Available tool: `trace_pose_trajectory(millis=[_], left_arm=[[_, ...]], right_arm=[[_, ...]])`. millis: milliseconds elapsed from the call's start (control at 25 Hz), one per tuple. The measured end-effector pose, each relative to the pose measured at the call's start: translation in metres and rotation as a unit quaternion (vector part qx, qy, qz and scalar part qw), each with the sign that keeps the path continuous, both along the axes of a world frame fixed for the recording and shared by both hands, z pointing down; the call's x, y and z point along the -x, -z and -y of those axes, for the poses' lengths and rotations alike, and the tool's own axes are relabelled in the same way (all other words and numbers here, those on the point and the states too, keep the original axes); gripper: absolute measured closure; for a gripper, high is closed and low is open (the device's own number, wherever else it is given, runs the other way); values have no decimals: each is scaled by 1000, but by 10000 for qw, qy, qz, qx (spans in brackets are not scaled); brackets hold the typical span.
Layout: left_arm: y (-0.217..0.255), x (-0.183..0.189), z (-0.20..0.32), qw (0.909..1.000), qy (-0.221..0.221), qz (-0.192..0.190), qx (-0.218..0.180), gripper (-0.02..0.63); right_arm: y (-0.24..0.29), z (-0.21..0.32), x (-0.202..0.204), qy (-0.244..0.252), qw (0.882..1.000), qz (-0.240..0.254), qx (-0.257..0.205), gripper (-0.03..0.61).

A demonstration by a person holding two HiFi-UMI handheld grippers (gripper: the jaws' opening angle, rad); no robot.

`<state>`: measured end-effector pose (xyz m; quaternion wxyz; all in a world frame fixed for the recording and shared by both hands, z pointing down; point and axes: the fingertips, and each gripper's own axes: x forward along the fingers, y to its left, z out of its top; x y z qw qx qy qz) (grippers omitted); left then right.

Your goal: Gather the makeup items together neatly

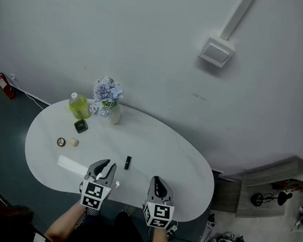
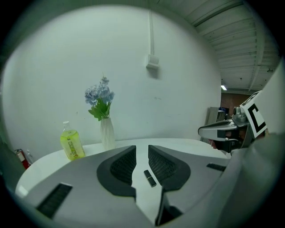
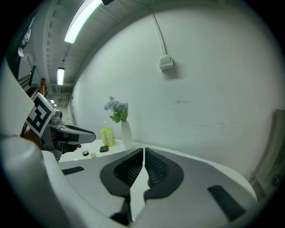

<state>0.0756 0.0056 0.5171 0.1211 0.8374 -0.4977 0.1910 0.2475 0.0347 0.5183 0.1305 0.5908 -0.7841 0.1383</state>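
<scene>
Left tool (image 1: 106, 166) is hovering spread, empty, left of the lipstick (image 1: 127, 162) on the counter (image 1: 181, 163); right tool (image 1: 158, 182) is hovering pressed together, empty

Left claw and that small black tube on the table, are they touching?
Apart. The head view shows bare table between the left claw and the black tube.

Seen from above, the person's forearms (image 1: 65, 223) extend forward side by side, both grippers tilted slightly downward and level with each other — the left gripper (image 1: 105, 167) with jaws parted and empty, the right gripper (image 1: 158, 182) with jaws pressed together, holding nothing.
</scene>
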Motion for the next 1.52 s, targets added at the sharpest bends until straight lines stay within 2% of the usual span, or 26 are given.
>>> trace_pose_trajectory(millis=[200, 440, 800, 1080, 1280, 1520], left_arm=[[42, 17, -10, 9988, -97, -97, -474, 548], [65, 31, -20, 9970, -177, -192, -732, 581], [72, 30, -26, 9958, -365, -268, -801, 592], [72, 30, -21, 9957, -307, -353, -795, 592], [72, 31, -15, 9962, -156, -310, -798, 592], [72, 37, -11, 9962, 168, -285, -804, 592]], right_arm=[[36, -13, 20, -91, 9992, -43, -383, 541], [66, -22, 36, -197, 9970, -105, -739, 541], [70, -30, 45, -323, 9963, -32, -798, 541], [69, -24, 44, -275, 9965, -29, -786, 541], [66, -12, 46, -77, 9971, 25, -752, 541], [64, 4, 56, 438, 9965, 155, -689, 541]])
